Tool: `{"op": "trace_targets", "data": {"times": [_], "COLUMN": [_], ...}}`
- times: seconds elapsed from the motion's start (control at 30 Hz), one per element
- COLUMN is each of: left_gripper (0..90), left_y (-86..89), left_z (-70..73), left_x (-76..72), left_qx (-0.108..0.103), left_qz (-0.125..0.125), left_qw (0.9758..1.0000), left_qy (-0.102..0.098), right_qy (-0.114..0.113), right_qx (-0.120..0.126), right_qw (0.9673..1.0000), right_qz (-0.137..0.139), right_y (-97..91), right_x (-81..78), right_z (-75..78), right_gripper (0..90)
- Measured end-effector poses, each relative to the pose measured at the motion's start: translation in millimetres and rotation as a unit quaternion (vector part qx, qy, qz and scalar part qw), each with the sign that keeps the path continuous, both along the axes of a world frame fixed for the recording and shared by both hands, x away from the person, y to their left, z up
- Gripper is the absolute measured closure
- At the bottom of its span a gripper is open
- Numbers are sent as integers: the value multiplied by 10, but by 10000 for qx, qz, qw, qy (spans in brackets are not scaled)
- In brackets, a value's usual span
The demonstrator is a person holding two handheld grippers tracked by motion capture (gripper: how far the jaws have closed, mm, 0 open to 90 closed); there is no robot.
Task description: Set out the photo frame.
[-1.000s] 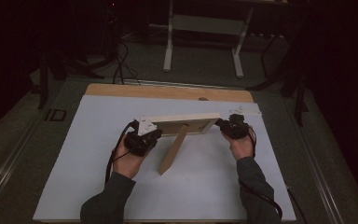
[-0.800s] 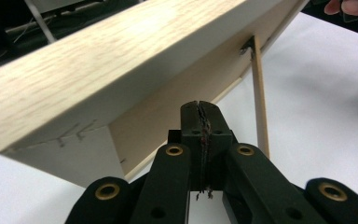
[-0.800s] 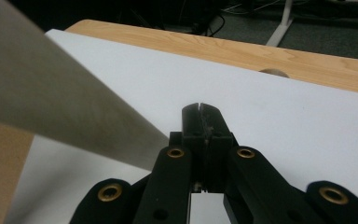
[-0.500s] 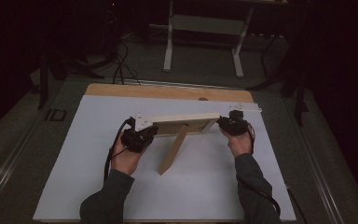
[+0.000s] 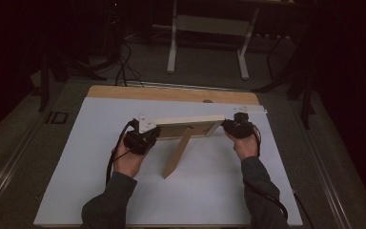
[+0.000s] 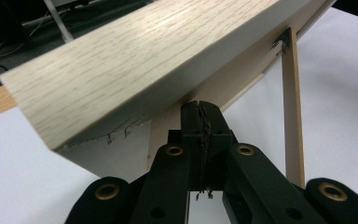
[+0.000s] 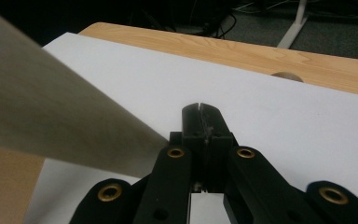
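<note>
Frame (image 5: 183,125) stood on sheet (image 5: 209,191), mid-table, strut (image 5: 177,155) toward person. L gripper (image 5: 143,138) at frame's left end, R gripper (image 5: 238,126) at right end.

high view: above the person's side, facing forward and down on the table (image 5: 100,191) | left gripper view: close behind picture frame (image 6: 135,60), looking along it | right gripper view: low over the table, facing far edge | shared: frame, white sheet (image 7: 279,126)
</note>
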State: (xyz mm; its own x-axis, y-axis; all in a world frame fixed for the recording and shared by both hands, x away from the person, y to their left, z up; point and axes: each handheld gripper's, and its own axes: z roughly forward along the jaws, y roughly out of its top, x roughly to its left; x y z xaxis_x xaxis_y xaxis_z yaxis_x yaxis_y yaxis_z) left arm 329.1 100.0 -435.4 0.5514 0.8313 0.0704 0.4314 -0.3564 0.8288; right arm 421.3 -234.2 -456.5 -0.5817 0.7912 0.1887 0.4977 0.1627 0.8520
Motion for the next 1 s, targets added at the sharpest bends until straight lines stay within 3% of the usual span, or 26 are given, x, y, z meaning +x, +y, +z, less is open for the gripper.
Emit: {"op": "trace_targets", "data": {"times": [0.4,0.47,0.57,1.0], "left_gripper": [899,899,899,898], "left_y": [0,1,4,40], "left_z": [-2,-2,-2,-17], "left_x": [12,12,12,58], "left_qx": [7,8,10,10], "left_qz": [15,13,4,112], "left_qw": [10000,10000,10000,9999], "left_qy": [-20,-19,-18,22], "right_qy": [7,76,90,123], "right_qx": [9,185,251,215], "right_qw": [10000,9998,9996,9994], "right_qz": [-14,67,64,233], "right_y": [1,-2,-6,-7], "right_x": [49,56,59,17], "right_z": [39,34,28,26], "right_gripper": [897,897,898,899]}}
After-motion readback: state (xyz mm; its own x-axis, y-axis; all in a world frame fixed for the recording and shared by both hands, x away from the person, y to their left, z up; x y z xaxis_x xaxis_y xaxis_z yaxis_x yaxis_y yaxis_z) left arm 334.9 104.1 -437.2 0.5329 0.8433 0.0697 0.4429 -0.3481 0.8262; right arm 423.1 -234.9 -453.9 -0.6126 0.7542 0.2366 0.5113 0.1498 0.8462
